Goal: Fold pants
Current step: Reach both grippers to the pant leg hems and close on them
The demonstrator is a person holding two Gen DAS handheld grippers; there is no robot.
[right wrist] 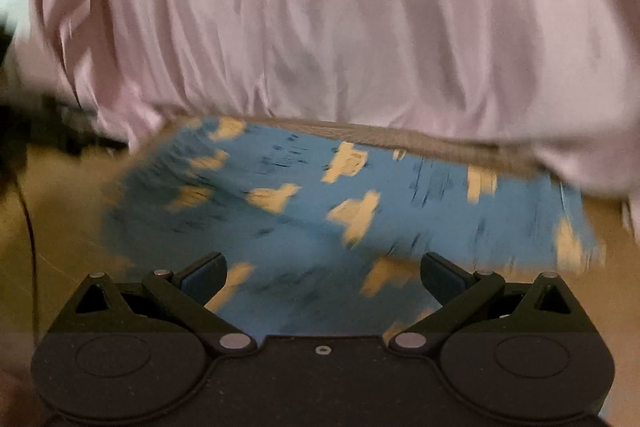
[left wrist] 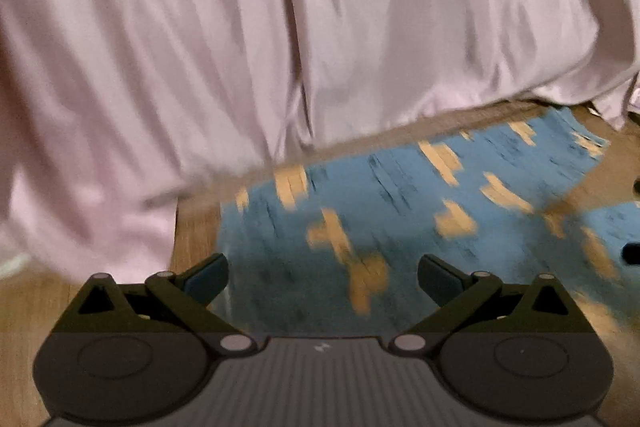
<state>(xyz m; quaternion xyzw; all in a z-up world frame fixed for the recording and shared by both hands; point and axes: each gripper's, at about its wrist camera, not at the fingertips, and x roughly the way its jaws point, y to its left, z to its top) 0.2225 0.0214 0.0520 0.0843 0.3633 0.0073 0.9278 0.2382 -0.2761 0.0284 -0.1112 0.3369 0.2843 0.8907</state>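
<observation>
1. Left gripper point(left wrist: 323, 281): released, jaws spread wide, nothing between them, hovering above the near part of the pants point(left wrist: 420, 195).
2. Right gripper point(right wrist: 323, 279): likewise released, jaws wide apart and empty, poised over the near edge of the pants point(right wrist: 340, 203).
3. Pants: blue fabric with a scattered pale yellow print, lying spread on the wooden floor point(left wrist: 196, 211), just in front of the hanging pink sheet point(left wrist: 240, 27).
4. Seen from the left wrist: pants stretching from just ahead of the fingers away to the upper right, far edge running close along the hem of the sheet, with a thin strip of floor between.
5. Seen from the right wrist: pants filling the middle of the view, bare floor point(right wrist: 60, 219) showing to the left and right of them.
6. Pink sheet point(right wrist: 320, 19): draped in long vertical folds across the whole upper half of both views, hem reaching down to the floor.
7. Dark cable point(right wrist: 30, 227): running down the left edge of the right wrist view, well apart from the pants; dark shapes above it too blurred to identify.
8. Both views smeared by motion blur; shapes in the yellow print not clear enough to name with certainty.
</observation>
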